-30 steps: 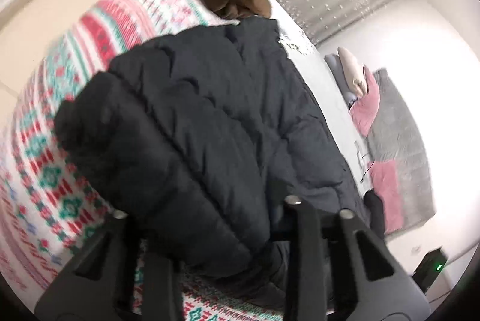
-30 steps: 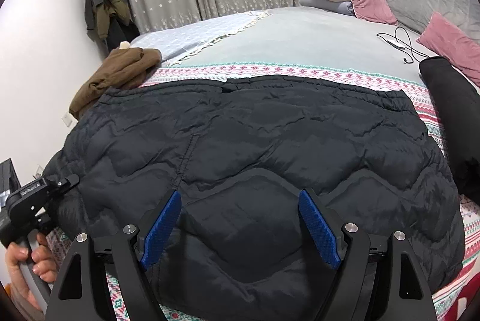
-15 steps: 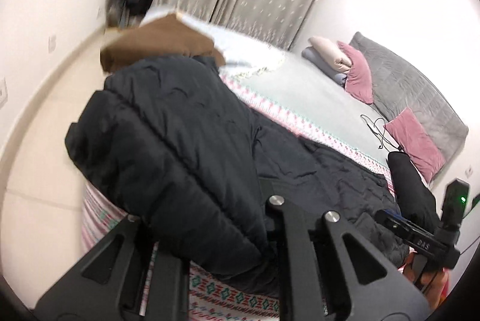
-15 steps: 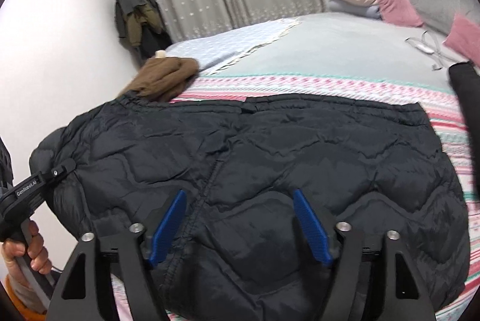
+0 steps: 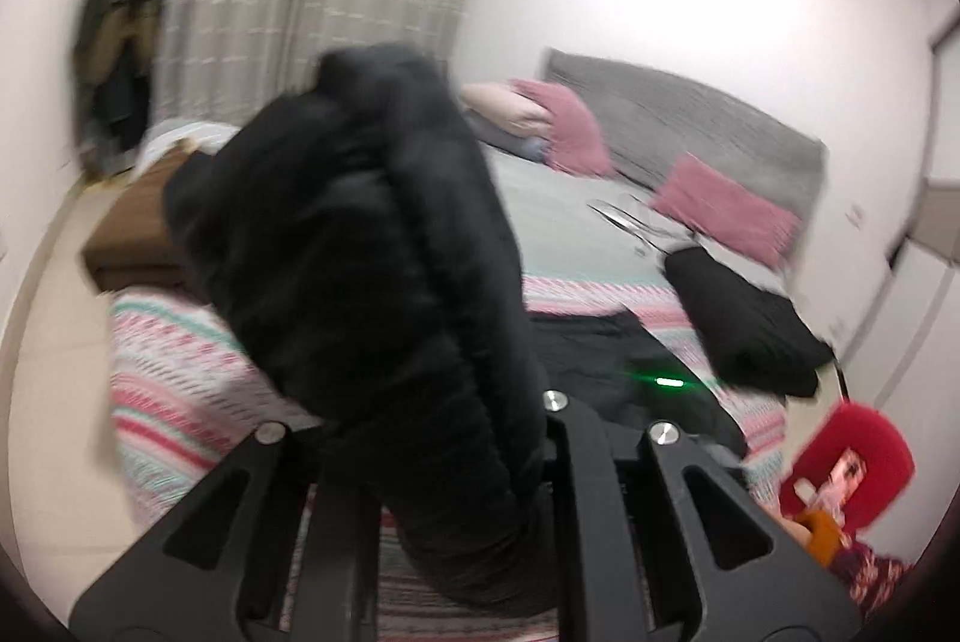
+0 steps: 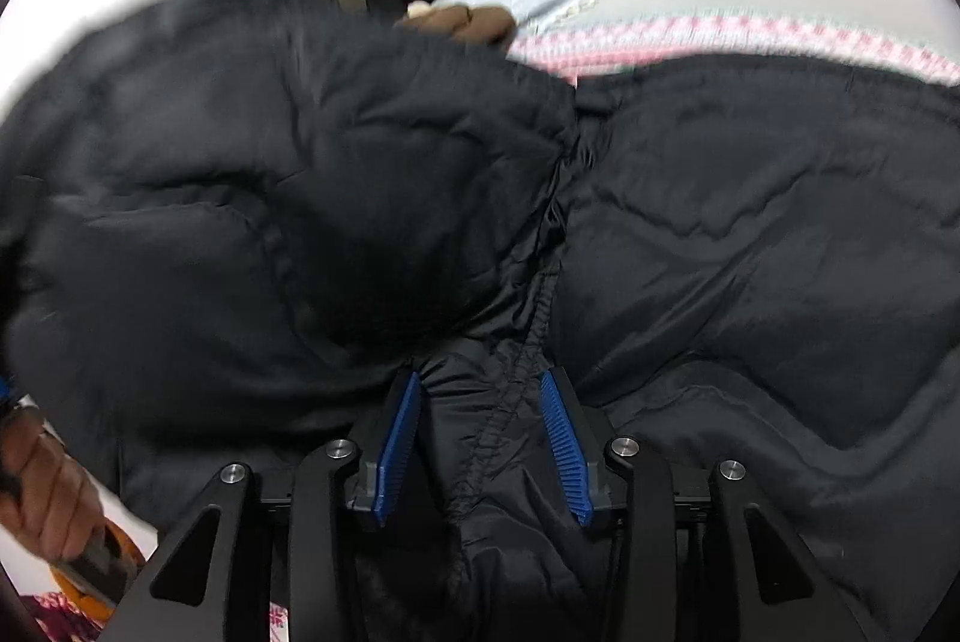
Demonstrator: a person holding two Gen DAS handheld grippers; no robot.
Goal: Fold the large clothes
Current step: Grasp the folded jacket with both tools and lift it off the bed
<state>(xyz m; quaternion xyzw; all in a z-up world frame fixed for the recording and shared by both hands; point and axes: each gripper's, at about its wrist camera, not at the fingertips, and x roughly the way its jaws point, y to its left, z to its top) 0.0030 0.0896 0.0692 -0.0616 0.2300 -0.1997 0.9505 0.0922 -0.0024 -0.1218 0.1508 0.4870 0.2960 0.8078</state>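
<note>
since the earlier frame my left gripper (image 5: 444, 468) has lifted one side of the big black quilted puffer jacket (image 6: 750, 234) off the bed and swung it up, so the left wrist view now looks across the room rather than down the mattress. my right gripper (image 6: 480, 438) has dropped onto the jacket's gathered seam.

the striped pink, teal and white knitted bedspread (image 5: 174, 372) carries the jacket, whose long side runs across the right wrist view. the lifted flap billows on the left, the flat half spreads right, and the seam between them heads straight away from my right gripper. that seam looks like the fold line, and my right hand is the nearer one.

the shell is slick, puffy and wrinkled. the left jaws are pinched tight on a bunch of it. the right's blue ribbed pads (image 6: 399, 447) are closing with the seam between them, not yet squeezing.

a brown folded garment (image 5: 129, 234) lies beyond.
</note>
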